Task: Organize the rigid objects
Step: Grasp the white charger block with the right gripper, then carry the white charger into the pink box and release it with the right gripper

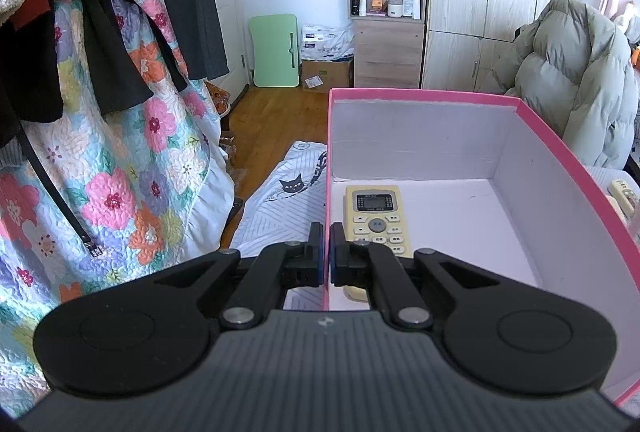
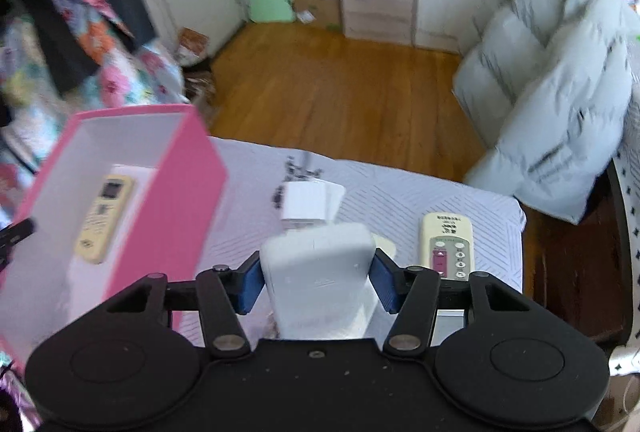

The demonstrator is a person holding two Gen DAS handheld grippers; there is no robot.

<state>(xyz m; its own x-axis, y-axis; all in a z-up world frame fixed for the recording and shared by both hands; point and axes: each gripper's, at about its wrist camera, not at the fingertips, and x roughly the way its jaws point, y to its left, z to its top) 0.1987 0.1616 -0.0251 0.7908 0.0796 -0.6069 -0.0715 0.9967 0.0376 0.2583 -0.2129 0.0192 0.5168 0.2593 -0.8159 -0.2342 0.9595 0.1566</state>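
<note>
A pink box (image 1: 420,94) with a white inside stands on the bed. My left gripper (image 1: 329,252) is shut on its left wall, one finger inside and one outside. A yellowish remote (image 1: 376,216) lies face up on the box floor, and it also shows in the right wrist view as the yellowish remote (image 2: 104,216) inside the pink box (image 2: 180,208). To the right of the box, my right gripper (image 2: 318,282) is shut on a white remote (image 2: 320,272), back side up, with the blue pads against its two long sides.
A cream remote with a red panel (image 2: 446,244) and a white block (image 2: 308,200) lie on the striped bedcover (image 2: 400,192). A grey puffer jacket (image 2: 552,72) hangs at the right. A floral quilt (image 1: 120,172) is on the left, with wooden floor (image 2: 340,84) beyond the bed.
</note>
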